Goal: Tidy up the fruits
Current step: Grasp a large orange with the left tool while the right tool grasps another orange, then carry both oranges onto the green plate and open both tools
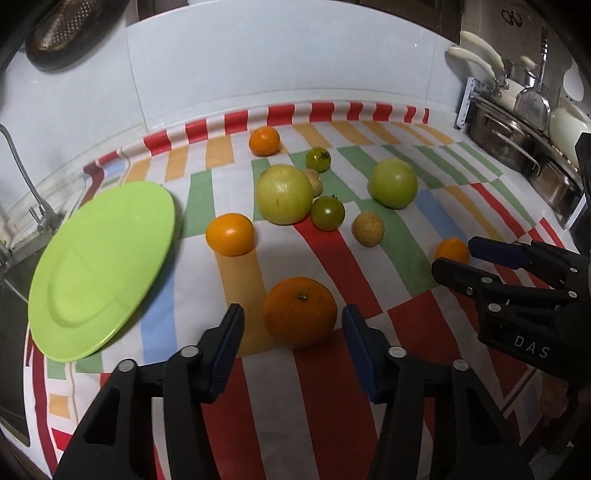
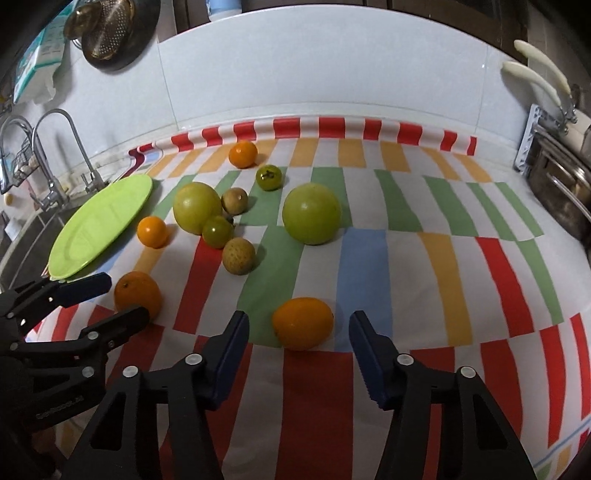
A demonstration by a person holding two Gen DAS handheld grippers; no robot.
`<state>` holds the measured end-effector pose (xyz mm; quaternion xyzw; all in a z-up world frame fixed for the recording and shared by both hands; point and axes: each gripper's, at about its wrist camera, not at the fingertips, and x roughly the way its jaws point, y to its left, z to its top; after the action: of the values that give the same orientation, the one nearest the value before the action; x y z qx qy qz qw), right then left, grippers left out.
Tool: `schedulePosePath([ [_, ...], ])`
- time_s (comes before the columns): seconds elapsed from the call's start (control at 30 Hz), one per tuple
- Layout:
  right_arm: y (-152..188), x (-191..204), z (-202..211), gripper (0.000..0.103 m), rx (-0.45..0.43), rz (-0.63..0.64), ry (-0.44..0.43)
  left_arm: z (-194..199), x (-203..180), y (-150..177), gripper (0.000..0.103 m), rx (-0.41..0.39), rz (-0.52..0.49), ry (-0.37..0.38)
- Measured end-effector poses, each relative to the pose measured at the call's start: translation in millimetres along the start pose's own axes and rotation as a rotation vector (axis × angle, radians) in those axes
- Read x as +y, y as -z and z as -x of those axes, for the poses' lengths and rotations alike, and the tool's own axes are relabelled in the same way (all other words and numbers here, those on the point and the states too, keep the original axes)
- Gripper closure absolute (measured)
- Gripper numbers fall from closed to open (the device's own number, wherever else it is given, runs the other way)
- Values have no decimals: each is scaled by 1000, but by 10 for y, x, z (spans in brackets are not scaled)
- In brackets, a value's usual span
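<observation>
My left gripper (image 1: 293, 314) is open, its jaws either side of a large orange (image 1: 300, 311) on the striped cloth. My right gripper (image 2: 299, 319) is open around a smaller orange (image 2: 303, 323); it also shows in the left wrist view (image 1: 452, 251). An empty green plate (image 1: 99, 266) lies at the left, also seen in the right wrist view (image 2: 99, 225). Beyond lie two more small oranges (image 1: 230, 234) (image 1: 264, 140), two big green fruits (image 1: 283, 194) (image 1: 393, 183), two green tomatoes (image 1: 327, 213) (image 1: 318, 158) and two tan round fruits (image 1: 368, 229).
A sink with a tap (image 2: 55, 155) lies beyond the plate on the left. Steel pots and utensils (image 1: 517, 122) stand at the right. A white tiled wall (image 1: 295, 55) closes the back; a colander (image 2: 110, 33) hangs on it.
</observation>
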<state>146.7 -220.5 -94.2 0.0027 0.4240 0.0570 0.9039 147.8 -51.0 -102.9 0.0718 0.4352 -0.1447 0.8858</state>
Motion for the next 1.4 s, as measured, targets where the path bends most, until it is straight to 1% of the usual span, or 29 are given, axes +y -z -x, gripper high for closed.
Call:
schedulePosePath([
  [0.07,-1,-11,-48,50,10,-3,-9,-32,-2,-12,55,6,-1,9],
  [0.13,-1,-19,-80,55,17,-5,-14,-58,-18,-23,60,10,-8,13],
  [0.17,-1,-22,-98,56,22,-7,-19,-70,-24,-25,60,12,-12,14],
  [0.23,5,-33,-122,64,23,-8,-19,-75,-23,-36,60,8,-14,13],
  [0.27,11,-39,-133,65,23,-7,-14,-78,-22,-41,60,7,-14,14],
  [0.43,22,-34,-132,66,19,-5,-16,-63,-11,-50,61,3,-8,18],
  [0.6,25,38,-32,66,4,2,-27,54,16,-69,61,-24,-1,11],
  [0.9,-27,231,271,66,-60,20,-48,420,118,-117,61,-97,20,15],
  [1.03,-85,379,415,66,-110,42,-63,604,219,-165,61,-132,24,-9],
  [1.13,-143,481,485,66,-142,52,-76,716,330,-191,61,-158,40,-11],
  [1.4,-286,806,530,66,-196,80,-110,890,655,-218,61,-200,51,-55],
])
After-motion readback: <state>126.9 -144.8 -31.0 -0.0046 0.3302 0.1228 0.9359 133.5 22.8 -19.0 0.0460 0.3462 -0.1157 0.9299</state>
